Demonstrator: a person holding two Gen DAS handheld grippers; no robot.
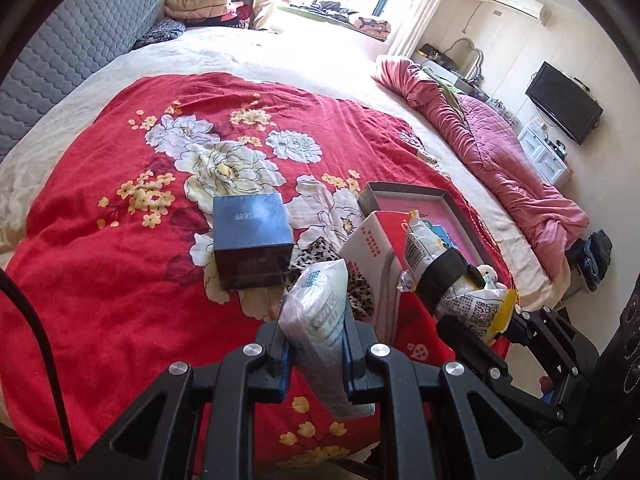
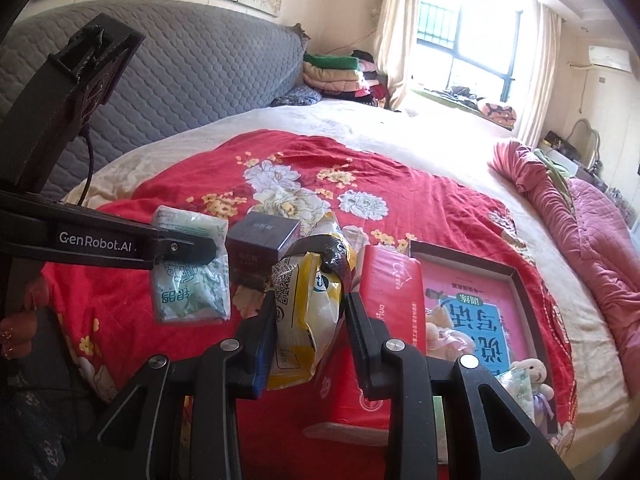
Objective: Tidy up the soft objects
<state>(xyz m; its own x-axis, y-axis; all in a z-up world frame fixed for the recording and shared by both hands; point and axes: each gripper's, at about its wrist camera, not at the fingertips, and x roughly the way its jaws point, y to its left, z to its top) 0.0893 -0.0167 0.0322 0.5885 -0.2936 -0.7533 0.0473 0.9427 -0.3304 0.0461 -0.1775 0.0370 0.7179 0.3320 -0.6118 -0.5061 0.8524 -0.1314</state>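
My left claw (image 1: pixel 314 354) pinches a light, squashy tissue pack (image 1: pixel 320 312) mid-body, my right claw (image 2: pixel 310 322) a crinkly, slippery yellow pouch (image 2: pixel 304 320).

- The right gripper (image 2: pixel 310 320) is clamping a yellow-and-white packet (image 2: pixel 306 320) between its jaws.
- The left gripper (image 2: pixel 192 250) is reaching in from the left, gripping a green-printed tissue pack (image 2: pixel 188 292).
- A dark box (image 2: pixel 262 246), a red pack (image 2: pixel 390 292) and a pink book tray (image 2: pixel 520 280) are lying on the red floral blanket (image 2: pixel 400 184).
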